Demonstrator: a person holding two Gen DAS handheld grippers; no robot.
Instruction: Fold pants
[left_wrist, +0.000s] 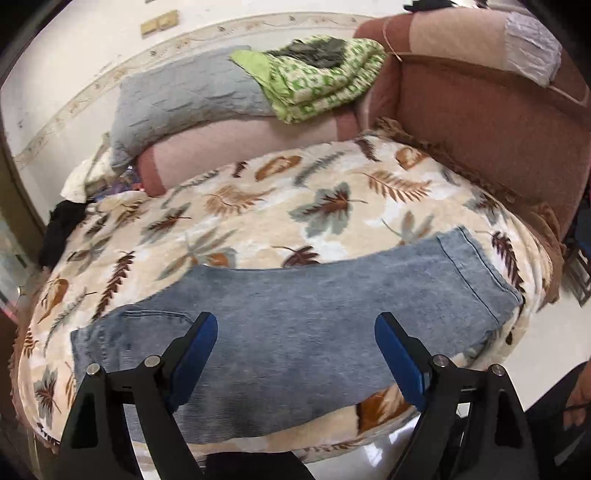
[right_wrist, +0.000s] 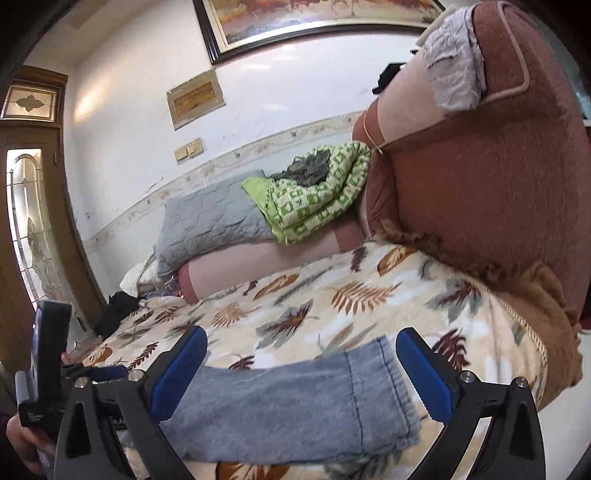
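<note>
We are holding both grippers spread wide, gripping nothing: the left gripper (left_wrist: 295, 354) and right gripper (right_wrist: 301, 373) are hovering above the folded grey-blue pants (left_wrist: 295, 310), which are lying flat on the leaf-patterned blanket (left_wrist: 258, 206).

Bright, even indoor light, glare on the white wall (right_wrist: 122, 110), fisheye-bent edges, slight motion blur.
</note>
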